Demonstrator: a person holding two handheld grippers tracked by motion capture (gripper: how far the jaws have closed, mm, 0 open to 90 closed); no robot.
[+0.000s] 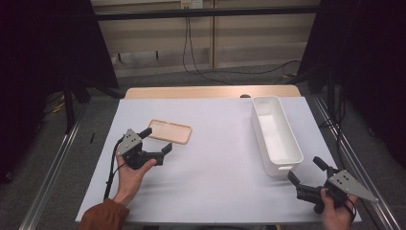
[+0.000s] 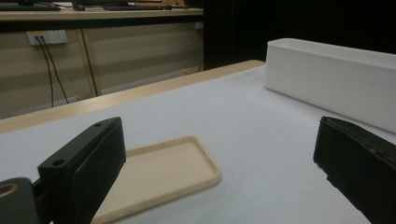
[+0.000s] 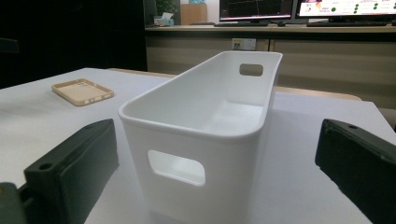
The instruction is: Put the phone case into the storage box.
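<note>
Left tool (image 1: 156, 140) wide open, seemingly just above phone case (image 1: 170, 131), empty.

Phone case (image 1: 170, 132) lies flat on table (image 1: 210, 182), just ahead of left gripper (image 1: 155, 140), partly btwn its spread jaws. Bin (image 1: 276, 135) stands on table right in front of right gripper (image 1: 306, 173), well right of case.
</note>
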